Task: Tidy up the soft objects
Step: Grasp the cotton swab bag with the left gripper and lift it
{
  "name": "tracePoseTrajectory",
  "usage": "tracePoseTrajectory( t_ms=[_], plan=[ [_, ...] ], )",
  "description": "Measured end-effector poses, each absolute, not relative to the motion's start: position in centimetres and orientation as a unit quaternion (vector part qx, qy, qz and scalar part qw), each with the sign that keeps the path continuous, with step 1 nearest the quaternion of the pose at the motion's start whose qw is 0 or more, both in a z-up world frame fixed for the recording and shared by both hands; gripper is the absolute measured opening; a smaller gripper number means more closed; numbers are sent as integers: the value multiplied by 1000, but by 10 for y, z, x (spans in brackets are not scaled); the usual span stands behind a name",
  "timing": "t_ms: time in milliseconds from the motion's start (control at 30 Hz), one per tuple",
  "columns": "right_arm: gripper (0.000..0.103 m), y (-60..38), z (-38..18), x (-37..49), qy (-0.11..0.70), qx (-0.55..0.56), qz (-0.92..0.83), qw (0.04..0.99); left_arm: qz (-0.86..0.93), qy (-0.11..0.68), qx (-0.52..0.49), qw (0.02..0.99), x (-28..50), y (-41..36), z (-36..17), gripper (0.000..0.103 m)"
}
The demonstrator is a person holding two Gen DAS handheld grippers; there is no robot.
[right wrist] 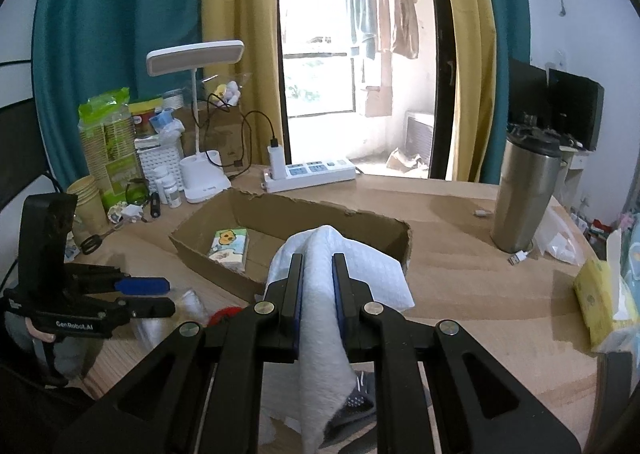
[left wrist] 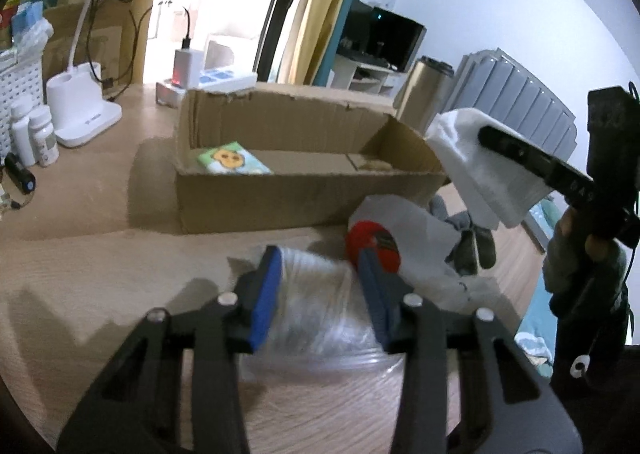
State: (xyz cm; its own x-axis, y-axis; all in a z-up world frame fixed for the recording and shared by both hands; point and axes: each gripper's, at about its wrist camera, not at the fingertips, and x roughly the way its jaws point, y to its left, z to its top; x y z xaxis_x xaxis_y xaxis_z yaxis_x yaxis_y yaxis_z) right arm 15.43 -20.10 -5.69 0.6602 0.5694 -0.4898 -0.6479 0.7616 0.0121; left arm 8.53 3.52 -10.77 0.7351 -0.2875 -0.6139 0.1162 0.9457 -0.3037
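Observation:
An open cardboard box (left wrist: 304,189) lies on the wooden table with a tissue pack with a cartoon print (left wrist: 234,163) inside; both show in the right wrist view (right wrist: 392,238) (right wrist: 230,244). My right gripper (right wrist: 318,266) is shut on a folded white towel (right wrist: 320,294), held in the air by the box's right end; the towel also shows in the left wrist view (left wrist: 476,165). My left gripper (left wrist: 320,266) is open around a clear plastic-wrapped bundle (left wrist: 316,314) on the table. A red round thing (left wrist: 374,246) on white paper and grey socks (left wrist: 468,242) lie beyond it.
A white desk lamp (right wrist: 200,109), power strip (right wrist: 312,171), small bottles (left wrist: 34,133) and a white basket (left wrist: 20,77) stand behind the box. A steel tumbler (right wrist: 524,193) stands at the right, a yellow packet (right wrist: 592,294) near the right edge.

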Motion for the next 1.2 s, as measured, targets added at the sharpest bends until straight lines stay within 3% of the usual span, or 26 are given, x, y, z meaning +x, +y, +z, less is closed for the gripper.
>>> tracePoseTrajectory(
  t_ms=[200, 267, 400, 433, 467, 533, 700, 733, 833, 1200],
  plan=[
    [14, -195, -56, 154, 237, -86, 339, 906, -89, 388, -92, 913, 92, 28, -122, 43],
    [14, -195, -58, 154, 239, -87, 340, 906, -88, 395, -88, 910, 92, 24, -124, 53],
    [14, -196, -60, 155, 242, -85, 340, 905, -88, 413, -63, 904, 95, 13, -130, 54],
    [14, -197, -60, 155, 242, -84, 340, 905, -87, 419, -57, 902, 96, 10, -132, 57],
    [14, -197, -60, 155, 242, -83, 340, 905, -86, 426, -51, 899, 98, 7, -135, 68],
    [14, -198, -60, 155, 242, -82, 340, 905, -84, 431, -38, 897, 99, 3, -140, 71],
    [14, -200, -61, 155, 242, -81, 340, 905, -89, 423, -52, 900, 95, 6, -140, 67],
    [14, -200, -61, 155, 242, -81, 340, 905, -88, 421, -47, 901, 94, 6, -139, 54],
    [14, -200, -62, 155, 243, -81, 338, 906, -89, 416, -48, 904, 90, 8, -135, 49],
    [14, -195, -58, 158, 238, -86, 340, 906, -97, 366, -72, 923, 82, 22, -100, 46]
  ],
)
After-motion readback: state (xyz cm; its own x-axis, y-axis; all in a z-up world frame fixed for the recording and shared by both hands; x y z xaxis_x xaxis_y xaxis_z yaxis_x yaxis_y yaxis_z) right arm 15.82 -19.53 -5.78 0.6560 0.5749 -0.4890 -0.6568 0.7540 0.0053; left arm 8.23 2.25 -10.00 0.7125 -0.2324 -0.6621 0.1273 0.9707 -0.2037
